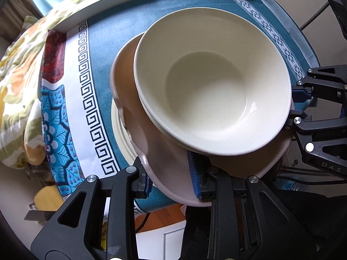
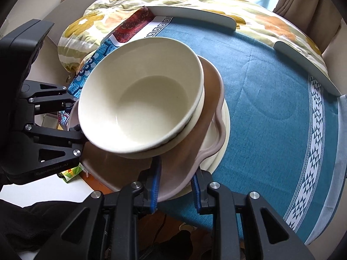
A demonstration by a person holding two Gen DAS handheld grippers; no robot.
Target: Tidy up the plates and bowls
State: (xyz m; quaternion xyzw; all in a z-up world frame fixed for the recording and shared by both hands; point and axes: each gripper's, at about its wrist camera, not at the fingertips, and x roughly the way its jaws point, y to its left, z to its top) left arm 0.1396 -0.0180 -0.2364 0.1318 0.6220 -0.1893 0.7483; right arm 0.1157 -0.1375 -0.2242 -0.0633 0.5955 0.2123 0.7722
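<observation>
While the stack hung a little above the table, both tongs were clenched on the same thing: the wavy-edged pinkish-brown ceramic plate (image 1: 164, 158), with the left gripper (image 1: 171, 184) pinching its near rim and the right gripper (image 2: 175, 186) pinching the rim on its own side. On that plate sat two nested cream ceramic bowls (image 1: 214, 82), tipped slightly toward the left gripper. Directly beneath the pink plate, resting on the cloth, lay a round cream plate (image 2: 223, 130), only its edge showing.

To my eye the step was lowering the loaded plate onto the cream one, and doing it well meant keeping both grips level and moving together, since the bowls sat loose and could slide if either side dipped. I would have centred the pink plate over the cream plate before letting go, and released only once its weight rested fully.

Under the cream plate spread a teal tablecloth (image 2: 271, 91) with a white key-pattern border and blue floral panel. Beyond the plate, past low white curved rails (image 2: 195, 14) at the table's far edge, a floral quilt (image 2: 256, 8) lay bunched below a bright curtained window.
</observation>
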